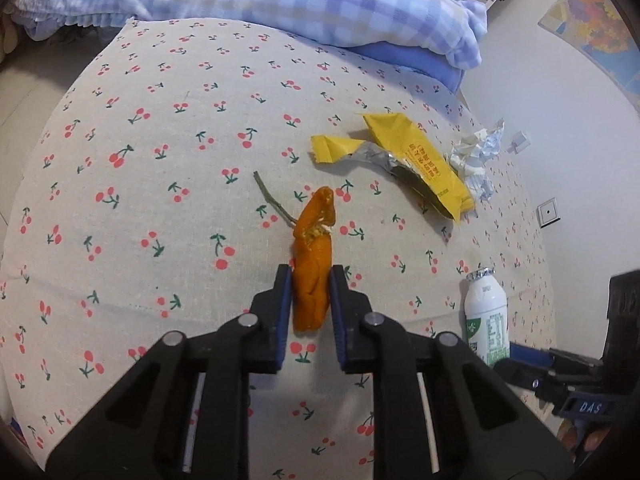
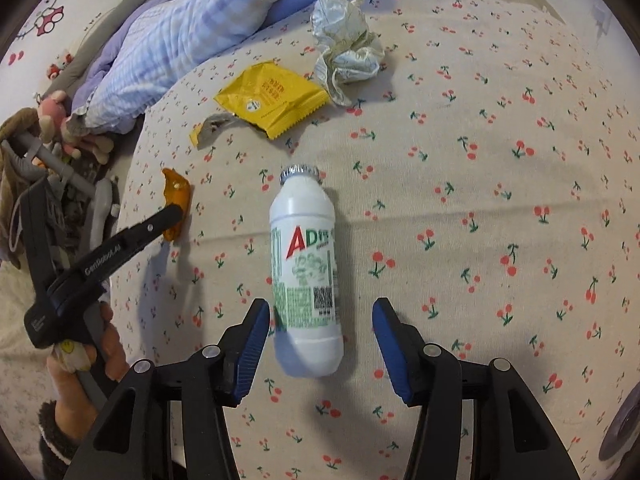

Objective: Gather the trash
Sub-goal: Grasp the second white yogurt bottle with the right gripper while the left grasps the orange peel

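**Left tongs on the orange peel, right tongs wide around the bottle**

The left tongs [image 1: 310,280] were closed narrowly on a curled piece of orange fruit peel [image 1: 313,256], with one blue pad pressed on each side of it. The peel pointed away from the camera, and its far end showed a pale inner side. A thin green stem [image 1: 272,200] lay on the sheet just beside that end.

The right tongs [image 2: 320,320] stood wide open. Between the two fingers lay a white plastic drink bottle with a silver foil cap [image 2: 306,272], on its side, with the cap pointing away. The left pad was very close to the bottle; the right pad was clearly apart from it.

All things rested on a bed covered by a beige sheet printed with red cherries [image 2: 500,160]. Farther on the sheet lay a torn yellow snack wrapper with a silver inside [image 2: 272,98], and touching its far corner a crumpled ball of white paper [image 2: 346,44]. A blue and white checked blanket [image 1: 280,0] lay heaped at the far edge.
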### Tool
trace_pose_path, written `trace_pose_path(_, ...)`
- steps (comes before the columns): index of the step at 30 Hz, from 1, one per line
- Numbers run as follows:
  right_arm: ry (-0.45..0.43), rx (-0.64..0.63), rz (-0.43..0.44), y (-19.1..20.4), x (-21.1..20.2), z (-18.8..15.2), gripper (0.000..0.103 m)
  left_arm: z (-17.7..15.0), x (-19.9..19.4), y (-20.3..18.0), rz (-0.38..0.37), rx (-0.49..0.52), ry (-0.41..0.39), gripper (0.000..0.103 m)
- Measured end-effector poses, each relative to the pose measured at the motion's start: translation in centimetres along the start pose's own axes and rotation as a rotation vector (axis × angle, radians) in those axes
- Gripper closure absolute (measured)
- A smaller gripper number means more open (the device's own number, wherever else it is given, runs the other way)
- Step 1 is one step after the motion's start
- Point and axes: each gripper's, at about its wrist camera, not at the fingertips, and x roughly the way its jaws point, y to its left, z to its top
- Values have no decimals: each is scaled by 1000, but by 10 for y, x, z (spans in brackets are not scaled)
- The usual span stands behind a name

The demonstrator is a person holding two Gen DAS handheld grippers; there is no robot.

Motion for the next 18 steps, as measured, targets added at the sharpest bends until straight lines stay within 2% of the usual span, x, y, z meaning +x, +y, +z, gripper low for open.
trace_pose_path(5, 28, 32, 21, 5, 19, 9, 52, -8, -7, 0, 8, 22, 26, 86)
trace_pose_path(6, 28, 34, 13, 7, 23, 10, 54, -11, -9, 1, 8, 22, 32, 86)
trace_pose_path(8, 13, 14, -10, 13, 23, 12, 66, -15, -14, 3, 4, 19, 43, 86)
trace_pose_path(13, -4, -3, -16, 17, 18, 11, 66, -24, -36, 13, -5, 15, 49, 87)
trace_pose_path(18, -54, -55, 16, 34, -3, 4, 66, -31, -69, 28, -11, 9, 15, 87)
